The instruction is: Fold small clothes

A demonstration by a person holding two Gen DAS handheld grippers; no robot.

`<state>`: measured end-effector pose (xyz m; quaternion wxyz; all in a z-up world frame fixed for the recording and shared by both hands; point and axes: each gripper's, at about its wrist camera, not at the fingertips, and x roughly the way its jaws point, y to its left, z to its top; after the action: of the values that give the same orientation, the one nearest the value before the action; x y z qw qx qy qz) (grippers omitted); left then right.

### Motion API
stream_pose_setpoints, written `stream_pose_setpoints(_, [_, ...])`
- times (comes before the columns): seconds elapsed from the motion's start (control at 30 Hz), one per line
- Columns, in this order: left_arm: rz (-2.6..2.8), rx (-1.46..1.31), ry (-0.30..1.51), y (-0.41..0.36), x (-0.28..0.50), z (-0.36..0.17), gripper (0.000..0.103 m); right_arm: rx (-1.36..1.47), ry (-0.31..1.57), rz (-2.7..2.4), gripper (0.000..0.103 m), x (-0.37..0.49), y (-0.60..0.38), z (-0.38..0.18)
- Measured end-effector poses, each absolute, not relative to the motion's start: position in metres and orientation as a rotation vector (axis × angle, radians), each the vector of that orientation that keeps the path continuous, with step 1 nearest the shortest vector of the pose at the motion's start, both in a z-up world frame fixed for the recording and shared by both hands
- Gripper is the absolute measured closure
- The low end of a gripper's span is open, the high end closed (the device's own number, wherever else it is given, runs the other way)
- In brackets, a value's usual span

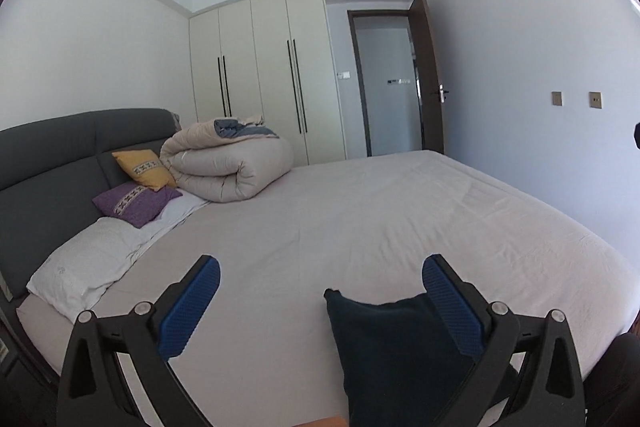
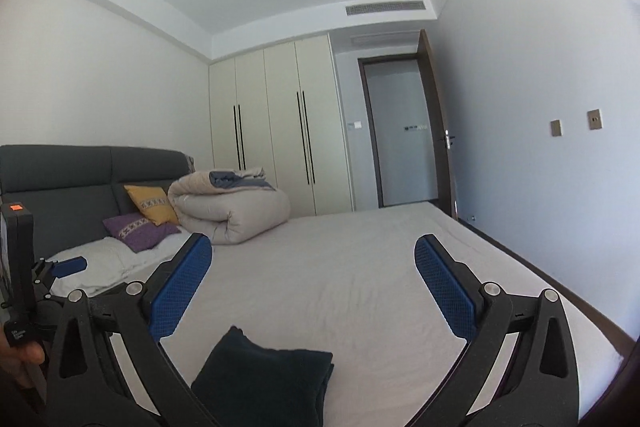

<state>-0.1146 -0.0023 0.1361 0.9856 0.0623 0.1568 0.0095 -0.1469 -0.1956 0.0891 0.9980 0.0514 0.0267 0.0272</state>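
on the bed (image 1: 360, 219), folded dark garment (image 2: 264, 383) below both tools, jaws apart

My left wrist camera looks out between my left gripper (image 1: 320, 281), tipped slightly down over the bed (image 1: 360, 219) toward the wardrobe (image 1: 260, 75) at 12 o'clock. My right wrist camera sits just beside it, looking level past my right gripper (image 2: 313, 259) the same way, so more ceiling shows. Both share the bed, the folded dark cloth (image 1: 396, 355) close below at 6 o'clock, the pillows (image 2: 140, 227) at 9 o'clock, and the door (image 2: 404, 135) at 1 o'clock.
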Motion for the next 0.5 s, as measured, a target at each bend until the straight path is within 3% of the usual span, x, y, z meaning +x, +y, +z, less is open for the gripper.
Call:
stream_pose_setpoints(0.2, [0.04, 0.068, 0.574, 0.0, -0.09, 0.077, 0.0, 0.14, 0.355, -0.006, 0.0, -0.108, -0.205, 0.041])
stream_pose_setpoints(0.5, [0.02, 0.093, 0.703, -0.015, -0.081, 0.028, 0.0, 0.1, 0.61, -0.073, 0.0, -0.071, -0.185, -0.043])
